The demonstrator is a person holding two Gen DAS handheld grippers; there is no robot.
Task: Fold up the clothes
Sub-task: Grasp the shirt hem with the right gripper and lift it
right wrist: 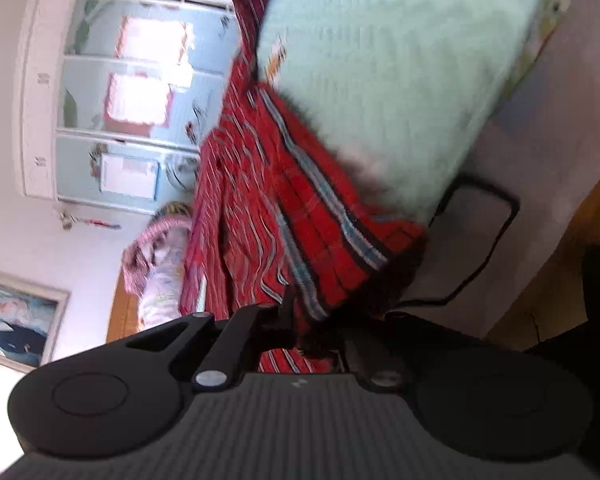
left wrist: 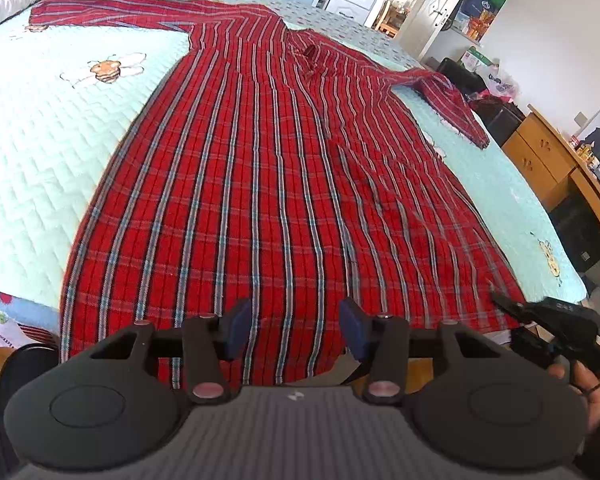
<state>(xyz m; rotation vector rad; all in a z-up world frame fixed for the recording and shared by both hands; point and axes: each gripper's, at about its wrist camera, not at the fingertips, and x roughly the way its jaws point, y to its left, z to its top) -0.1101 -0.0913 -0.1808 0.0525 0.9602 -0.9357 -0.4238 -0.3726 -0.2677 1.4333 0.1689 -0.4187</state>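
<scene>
our right claw [right wrist: 300, 332] pinches the dress [left wrist: 260, 184] hem; left claw [left wrist: 296, 330], half open, holds nothing, so one-cornered lifting could skew it.

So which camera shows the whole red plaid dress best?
The left wrist view: the red plaid dress lies spread flat, both sleeves visible. The right wrist view shows only a blurred bunched hem corner.

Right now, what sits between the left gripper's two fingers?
Only the hem of the red plaid dress, seen in the left wrist view. The left gripper is open above it, its blue pads not touching the cloth.
</scene>
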